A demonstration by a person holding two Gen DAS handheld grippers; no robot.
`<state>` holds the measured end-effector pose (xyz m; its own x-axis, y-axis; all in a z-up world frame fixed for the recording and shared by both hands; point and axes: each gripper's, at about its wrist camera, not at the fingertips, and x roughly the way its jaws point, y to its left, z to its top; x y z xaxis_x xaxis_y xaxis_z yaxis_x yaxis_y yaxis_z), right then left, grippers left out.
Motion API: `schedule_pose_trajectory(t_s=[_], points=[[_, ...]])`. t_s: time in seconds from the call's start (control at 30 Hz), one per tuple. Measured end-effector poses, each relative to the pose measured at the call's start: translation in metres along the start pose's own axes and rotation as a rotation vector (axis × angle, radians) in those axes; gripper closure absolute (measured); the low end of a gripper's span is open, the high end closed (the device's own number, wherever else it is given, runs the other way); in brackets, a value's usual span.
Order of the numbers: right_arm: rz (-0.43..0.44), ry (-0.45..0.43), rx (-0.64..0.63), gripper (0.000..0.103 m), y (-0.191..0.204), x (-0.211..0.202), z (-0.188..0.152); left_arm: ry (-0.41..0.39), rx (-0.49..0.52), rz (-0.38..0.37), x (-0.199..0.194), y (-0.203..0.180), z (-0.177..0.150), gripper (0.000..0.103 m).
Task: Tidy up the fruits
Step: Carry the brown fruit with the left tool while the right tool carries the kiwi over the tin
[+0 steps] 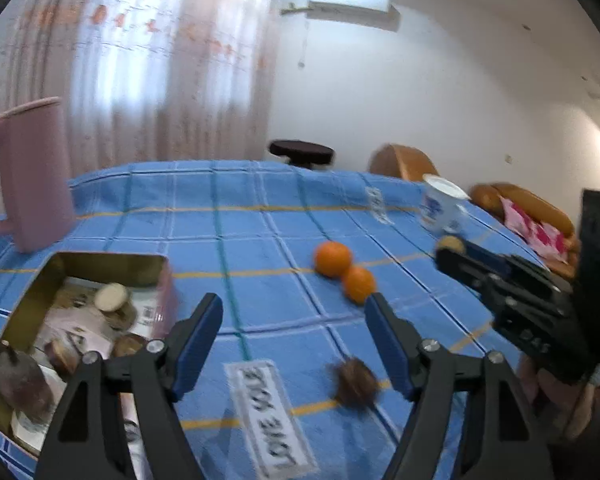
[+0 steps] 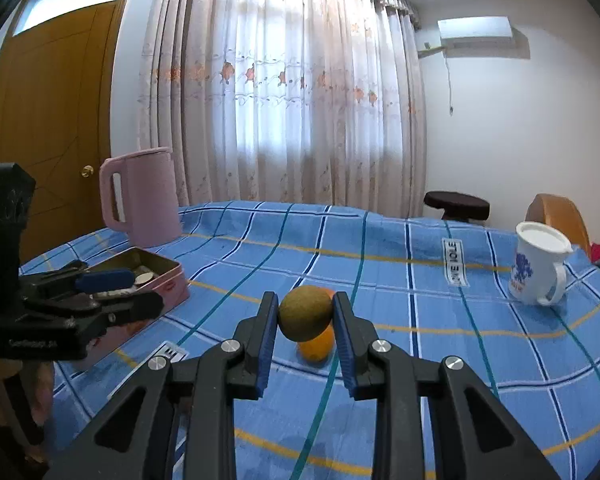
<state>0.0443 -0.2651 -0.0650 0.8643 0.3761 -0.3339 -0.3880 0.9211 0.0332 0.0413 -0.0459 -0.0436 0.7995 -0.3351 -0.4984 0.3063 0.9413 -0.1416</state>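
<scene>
Right tongs (image 2: 305,316), clenched on a kiwi (image 2: 305,313) pinched between the blue pads and lifted above the blue checked counter (image 2: 420,344). An orange (image 2: 318,345) lies directly below and behind the kiwi, at 6 o'clock from it. Left tongs (image 1: 294,312), released and spread wide, with nothing between them. A blurred brown fruit (image 1: 354,384) lies on the cloth between the left fingers, toward the right one. Two oranges (image 1: 344,270), touching, sit at 12 o'clock beyond the fingertips. An open tin (image 1: 80,264) holding assorted items stands at 9 o'clock.
</scene>
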Motion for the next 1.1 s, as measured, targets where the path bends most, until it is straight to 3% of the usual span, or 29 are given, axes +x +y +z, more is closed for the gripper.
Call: schedule_pose_trajectory(t_s=[0.17, 0.33, 0.53, 0.57, 0.6, 0.63, 0.73, 0.9, 1.1], points=[[0.002, 0.015, 0.017, 0.074, -0.001, -0.013, -0.007, 0.119, 0.099, 0.000, 0.021, -0.028, -0.012, 0.024], [0.004, 0.012, 0.025, 0.074, -0.002, -0.020, -0.009, 0.240, 0.070, 0.009, 0.046, -0.022, -0.019, 0.027], [0.018, 0.012, 0.027, 0.074, 0.001, -0.018, -0.010, 0.288, 0.066, -0.049, 0.054, -0.026, -0.026, 0.041], [0.019, 0.013, 0.026, 0.074, 0.002, -0.017, -0.010, 0.297, 0.070, -0.063, 0.056, -0.029, -0.027, 0.046], [0.021, 0.015, 0.024, 0.074, 0.003, -0.016, -0.010, 0.308, 0.070, -0.077, 0.059, -0.030, -0.028, 0.060], [0.023, 0.017, 0.023, 0.074, 0.004, -0.016, -0.010, 0.319, 0.071, -0.081, 0.061, -0.031, -0.029, 0.061], [0.032, 0.021, 0.024, 0.074, 0.006, -0.014, -0.009, 0.298, 0.075, -0.082, 0.057, -0.033, -0.028, 0.061], [0.066, 0.038, 0.019, 0.074, 0.013, -0.007, -0.006, 0.198, 0.062, -0.009, 0.033, -0.018, -0.013, 0.061], [0.153, 0.042, 0.007, 0.074, 0.034, 0.007, 0.014, 0.072, 0.025, 0.132, -0.003, 0.022, 0.008, 0.061]])
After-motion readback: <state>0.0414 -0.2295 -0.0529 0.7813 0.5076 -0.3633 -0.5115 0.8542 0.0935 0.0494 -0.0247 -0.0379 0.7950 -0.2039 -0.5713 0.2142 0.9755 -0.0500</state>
